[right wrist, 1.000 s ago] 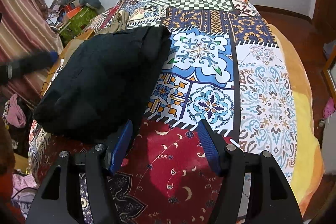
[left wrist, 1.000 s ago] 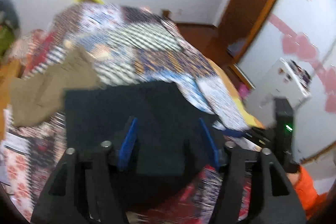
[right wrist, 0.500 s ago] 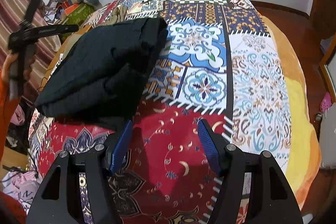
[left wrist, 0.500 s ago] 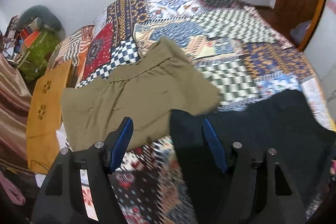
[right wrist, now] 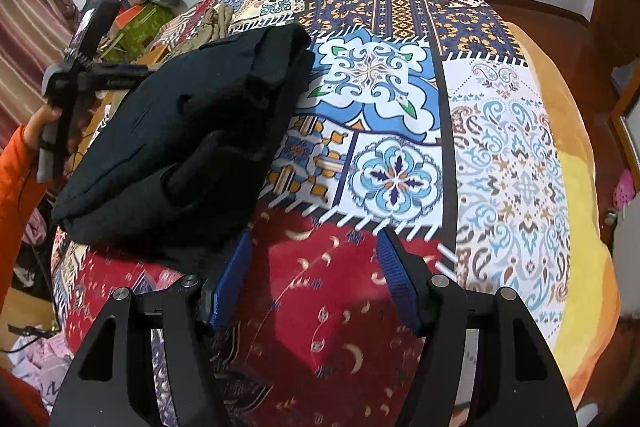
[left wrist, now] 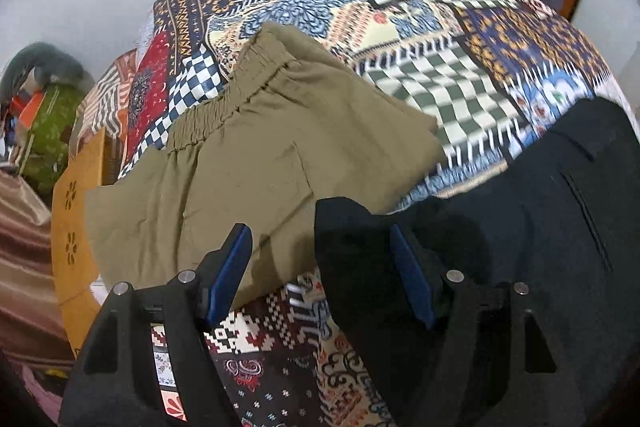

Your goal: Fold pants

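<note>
folded black pants (right wrist: 172,143) lie lengthwise along the bed (right wrist: 512,155), beside khaki pants (left wrist: 248,167).

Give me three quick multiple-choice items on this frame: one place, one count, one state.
1. Where do the black pants lie relative to the khaki pants, in the left wrist view?
A. right of them
B. under them
C. left of them

2. How many pairs of pants are on the bed?
A. one
B. two
C. four

3. What is the right gripper doing?
A. shut on the black pants
B. shut on the bedspread
C. open, holding nothing

Key: 1 A, black fabric fills the right side; 2 B, one khaki and one black; 3 C, only bedspread shows between its blue fingers.
</note>
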A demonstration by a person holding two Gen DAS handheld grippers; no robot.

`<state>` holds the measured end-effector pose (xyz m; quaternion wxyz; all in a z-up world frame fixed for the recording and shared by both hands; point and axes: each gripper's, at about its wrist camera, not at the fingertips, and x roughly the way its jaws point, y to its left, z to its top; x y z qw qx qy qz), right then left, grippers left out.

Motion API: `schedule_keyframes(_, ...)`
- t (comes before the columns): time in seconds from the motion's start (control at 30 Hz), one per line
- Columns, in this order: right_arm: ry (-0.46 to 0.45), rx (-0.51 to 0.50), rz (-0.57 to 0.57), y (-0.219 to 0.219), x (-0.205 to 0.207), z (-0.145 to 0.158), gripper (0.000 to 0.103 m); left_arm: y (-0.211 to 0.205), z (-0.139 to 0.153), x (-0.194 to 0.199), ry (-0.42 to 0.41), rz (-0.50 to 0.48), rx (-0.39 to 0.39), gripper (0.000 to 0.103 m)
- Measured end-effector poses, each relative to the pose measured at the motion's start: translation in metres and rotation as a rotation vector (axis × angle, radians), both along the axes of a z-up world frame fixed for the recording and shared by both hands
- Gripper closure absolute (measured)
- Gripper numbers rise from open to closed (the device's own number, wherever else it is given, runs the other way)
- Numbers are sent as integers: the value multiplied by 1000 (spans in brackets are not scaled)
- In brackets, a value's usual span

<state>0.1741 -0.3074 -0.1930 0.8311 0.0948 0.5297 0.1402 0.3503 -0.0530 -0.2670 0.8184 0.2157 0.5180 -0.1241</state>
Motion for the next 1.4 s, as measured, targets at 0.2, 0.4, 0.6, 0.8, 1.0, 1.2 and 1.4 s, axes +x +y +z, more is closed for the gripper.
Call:
schedule_keyframes(0.2, -18, -17, -3, -4, 14, 0, 43, 16, 2, -26, 26, -1, -16, 32)
schedule_keyframes(0.4, -37, -33, -15, -12, 28, 0, 43, 42, 7, -66, 52, 49, -85, 32)
schedule_keyframes(0.6, -63, -38, -17, -15, 29, 8, 43, 61, 14, -110, 59, 98, -135, 32)
schedule_keyframes(0.8, -83, -42, -6, -13, 18, 17, 43, 67, 18, -153, 69, 129, -196, 32)
schedule_keyframes(1.0, -109, -56, 3, -9, 4, 30, 43, 58, 25, -190, 63, 129, -262, 32)
schedule_keyframes(1.2, -152, -69, -10, -11, -7, 45, 43, 57, 32, -208, 23, 186, -305, 32)
schedule_keyframes(1.4, -221, -69, 21, -2, -13, 68, 43, 66, 74, -198, -94, 195, -297, 32)
